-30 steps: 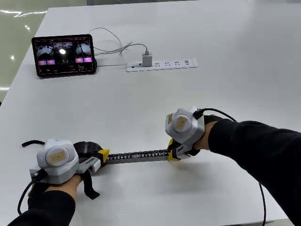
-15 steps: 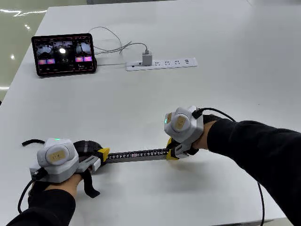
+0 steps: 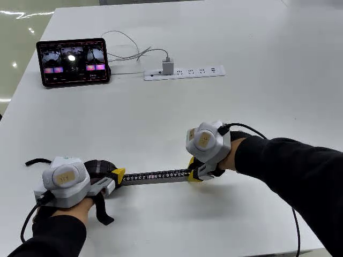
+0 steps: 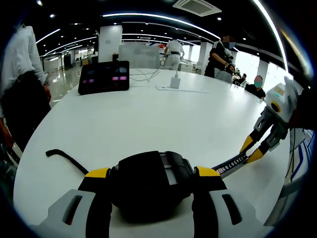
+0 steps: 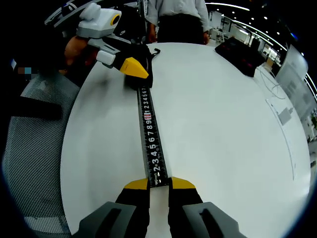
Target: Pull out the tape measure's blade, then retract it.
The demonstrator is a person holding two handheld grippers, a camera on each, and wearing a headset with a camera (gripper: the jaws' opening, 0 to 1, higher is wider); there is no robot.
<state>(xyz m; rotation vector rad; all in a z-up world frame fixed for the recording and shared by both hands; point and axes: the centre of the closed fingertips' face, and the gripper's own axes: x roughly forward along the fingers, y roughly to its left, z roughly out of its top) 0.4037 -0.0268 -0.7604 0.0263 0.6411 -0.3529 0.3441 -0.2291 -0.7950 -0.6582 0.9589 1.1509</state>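
The black tape measure case [image 3: 98,168] lies on the white table [image 3: 161,118] at the lower left. My left gripper [image 3: 113,179] is shut on the case [image 4: 151,184], which sits between its yellow-tipped fingers [image 4: 97,173]. The dark numbered blade [image 3: 155,175] runs flat along the table to the right. My right gripper [image 3: 192,174] is shut on the blade's end [image 5: 157,179], pinched between its yellow fingertips [image 5: 135,185]. The blade [image 5: 149,134] stretches back to the case [image 5: 143,59] and the left gripper [image 5: 130,65]. The right gripper [image 4: 253,148] also appears at the right of the left gripper view.
A tablet [image 3: 73,62] stands at the back left, with a white power strip [image 3: 185,73], charger [image 3: 168,68] and cables beside it. The case's black wrist strap [image 3: 37,161] trails left. The table's front edge lies close below the grippers. People stand beyond the table [image 4: 20,74].
My right gripper has drifted slightly left toward the case with the blade end, so the exposed blade is a little shorter. The left gripper and case have stayed put.
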